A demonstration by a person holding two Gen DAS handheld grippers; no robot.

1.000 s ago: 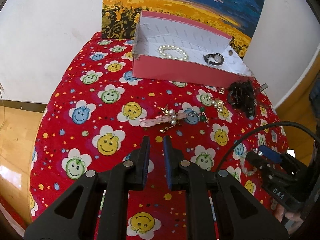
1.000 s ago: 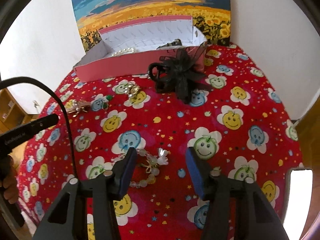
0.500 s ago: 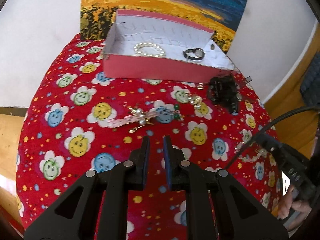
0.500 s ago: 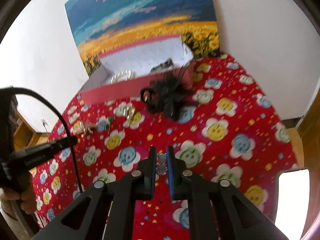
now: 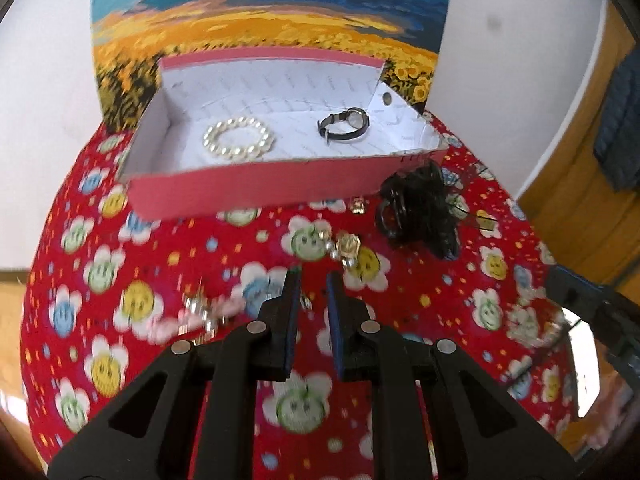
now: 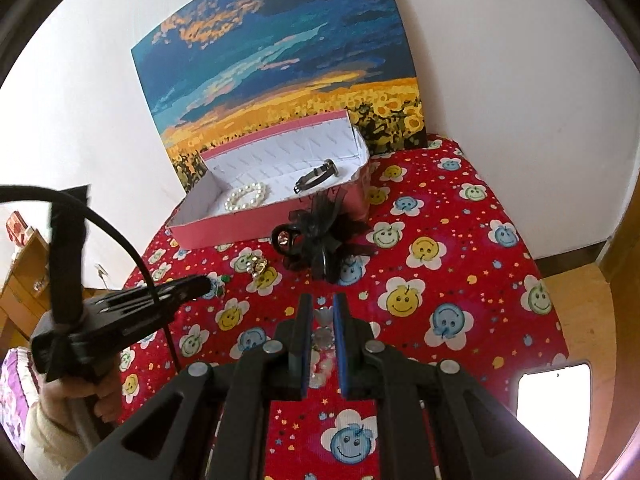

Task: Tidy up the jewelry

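A pink box (image 5: pixel 240 188) with a white lining holds a pearl bracelet (image 5: pixel 238 144) and a watch (image 5: pixel 346 124). In front of it lie a black bow hairpiece (image 5: pixel 420 212), gold earrings (image 5: pixel 348 246) and a blurred pink pearl hair clip (image 5: pixel 192 316). My left gripper (image 5: pixel 312 284) hovers shut over the cloth with nothing held. My right gripper (image 6: pixel 322 300) is shut on a clear bead bracelet (image 6: pixel 323 332), lifted off the cloth. The right wrist view also shows the box (image 6: pixel 248 224), the bow (image 6: pixel 320 240), the earrings (image 6: pixel 260 266) and the left gripper (image 6: pixel 204 282).
A red cloth with smiley flowers (image 6: pixel 440 280) covers the round table. A sunflower painting (image 6: pixel 280 80) leans on the white wall behind the box. Wooden floor (image 6: pixel 580 300) lies beyond the table's right edge, wooden furniture (image 6: pixel 20 264) to the left.
My right gripper closed on the clear bead bracelet and lifted it off the cloth. My left gripper, still shut, moved right across the table, past the pink hair clip toward the earrings.
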